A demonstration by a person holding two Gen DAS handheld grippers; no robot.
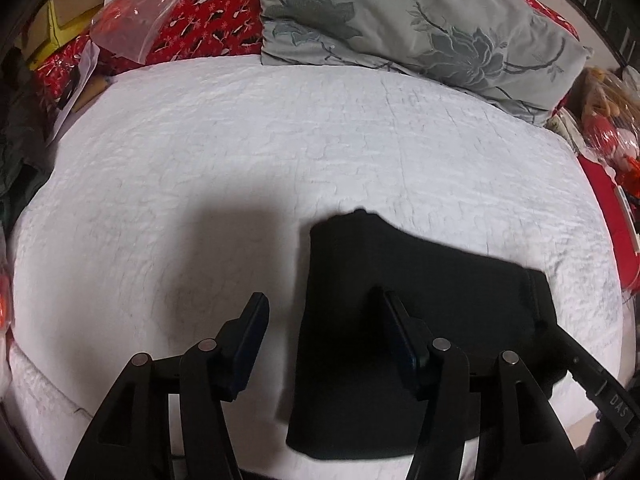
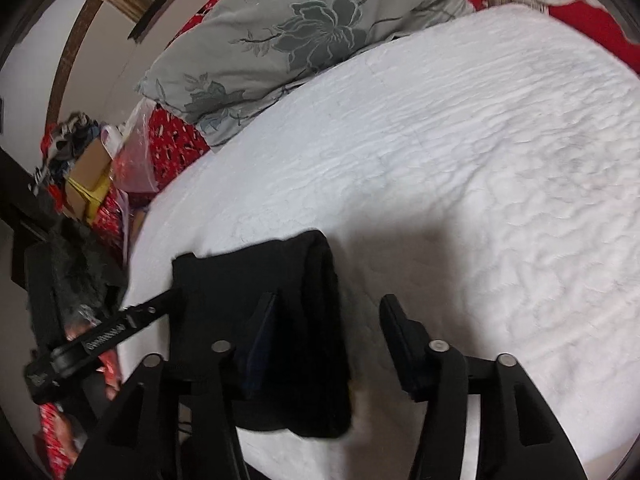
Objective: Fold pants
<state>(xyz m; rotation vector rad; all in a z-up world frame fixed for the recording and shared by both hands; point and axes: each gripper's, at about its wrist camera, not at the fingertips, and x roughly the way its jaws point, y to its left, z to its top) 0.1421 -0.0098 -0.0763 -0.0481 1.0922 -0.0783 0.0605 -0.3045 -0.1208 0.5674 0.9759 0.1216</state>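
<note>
Pants [image 1: 404,320] are black and already folded into a compact bundle, lying flat on the white quilted bed [image 1: 280,140] near its front edge. The left tongs [image 1: 320,312] are spread wide with nothing between them; their right finger hangs over the bundle's left part, while the left finger sits over bare quilt. Can't tell if that finger actually touches the fabric. The right tongs [image 2: 328,316] are spread apart too, gripping nothing: left finger over the bundle's right edge, right finger over plain white cover. So the pants [image 2: 272,320] sit between the two tongs, partly under each one.

Further out past the fingertips, it's just wrinkly white bedding with soft shadows of the tongs. Beyond that, at the head of the bed, a grey pillow with a floral print [image 1: 400,20] leans on red patterned fabric [image 1: 208,12]. Off to the left of the left tongs, a clear plastic bag [image 1: 136,28] and cardboard boxes [image 1: 64,20] are piled beside the bed.
</note>
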